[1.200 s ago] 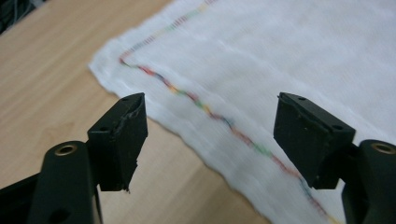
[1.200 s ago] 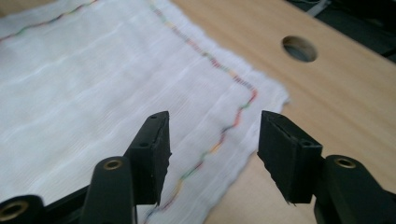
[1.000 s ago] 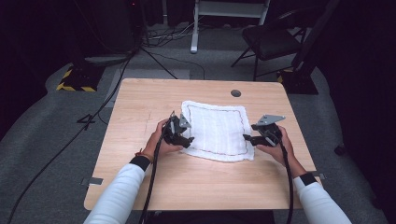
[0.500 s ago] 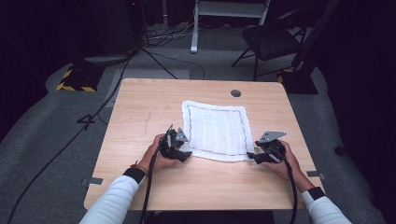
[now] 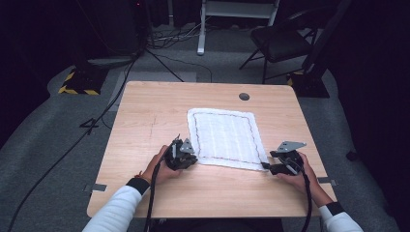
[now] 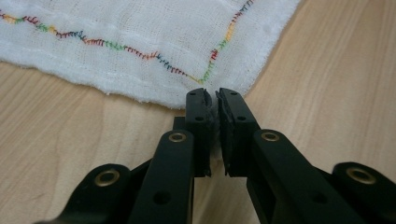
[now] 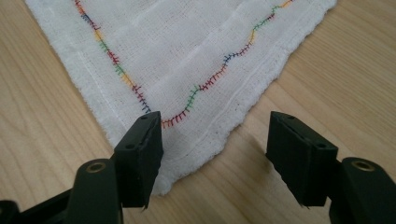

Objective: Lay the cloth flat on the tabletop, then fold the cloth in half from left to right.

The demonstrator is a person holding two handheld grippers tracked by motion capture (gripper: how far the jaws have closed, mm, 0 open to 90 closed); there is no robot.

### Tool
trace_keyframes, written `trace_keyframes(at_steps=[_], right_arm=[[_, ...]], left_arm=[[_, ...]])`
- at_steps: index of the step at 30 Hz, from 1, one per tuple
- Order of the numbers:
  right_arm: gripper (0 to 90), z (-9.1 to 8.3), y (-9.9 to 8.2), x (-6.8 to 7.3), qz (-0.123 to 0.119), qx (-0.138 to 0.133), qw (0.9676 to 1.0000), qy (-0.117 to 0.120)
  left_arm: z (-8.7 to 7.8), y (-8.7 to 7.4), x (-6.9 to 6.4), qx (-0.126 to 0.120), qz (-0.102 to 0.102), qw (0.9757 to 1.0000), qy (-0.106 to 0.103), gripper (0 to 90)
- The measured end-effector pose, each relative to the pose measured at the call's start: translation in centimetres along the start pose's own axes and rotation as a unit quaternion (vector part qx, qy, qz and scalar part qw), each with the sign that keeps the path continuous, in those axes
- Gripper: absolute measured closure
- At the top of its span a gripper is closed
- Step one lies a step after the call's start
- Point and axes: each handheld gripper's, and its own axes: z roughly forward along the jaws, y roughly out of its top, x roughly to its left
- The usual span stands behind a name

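Observation:
A white cloth (image 5: 222, 137) with a multicoloured stitched border lies flat on the wooden table (image 5: 145, 111). My left gripper (image 5: 192, 157) is at the cloth's near left corner. In the left gripper view its jaws (image 6: 212, 95) have just been closing and now pinch the tip of that corner of the cloth (image 6: 140, 28). My right gripper (image 5: 267, 166) is at the near right corner. In the right gripper view it (image 7: 215, 119) stands open, one jaw over the cloth (image 7: 187, 46), the other over bare wood.
A round cable hole (image 5: 244, 96) sits in the table behind the cloth. On the floor beyond are a dark chair (image 5: 278, 41), loose cables (image 5: 169, 63) and a yellow-and-black striped block (image 5: 77, 82). Bare wood surrounds the cloth.
Both hands drew back along the cloth's sides to its near corners. The left jaws went from open to shut on the corner. The right jaws stayed open.

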Motion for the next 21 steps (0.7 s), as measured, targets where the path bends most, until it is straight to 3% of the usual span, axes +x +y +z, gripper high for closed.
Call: trace_keyframes(at_steps=[5, 11, 13, 16, 20, 21], right_arm=[[36.3, -0.7, -0.7, 0.2, 0.000, 0.004, 1.0000, 0.003], [36.3, -1.8, -1.6, 1.1, -0.005, 0.013, 0.9999, -0.001], [35.6, -2.2, -1.9, 1.3, -0.008, 0.016, 0.9998, 0.001], [32.9, -2.9, -2.1, 1.8, -0.013, 0.013, 0.9998, 0.007], [32.8, -3.7, -1.4, 2.0, -0.013, -0.017, 0.9997, 0.009], [33.0, -3.8, -0.9, 2.2, -0.017, -0.025, 0.9995, 0.008]], left_arm=[[-0.4, -0.4, -1.3, 0.002, 0.013, 0.9996, -0.023, 83.9], [-1.2, -1.1, -3.9, 0.001, 0.037, 0.9979, -0.053, 83.0], [-1.7, -1.2, -4.6, -0.008, 0.044, 0.9978, -0.048, 78.6], [-2.8, -1.4, -4.9, -0.036, 0.016, 0.9984, -0.041, 60.2], [-4.1, -1.7, -3.4, -0.060, -0.035, 0.9976, 0.002, 31.6], [-4.3, -1.7, -2.7, -0.064, -0.046, 0.9967, 0.017, 28.5]])
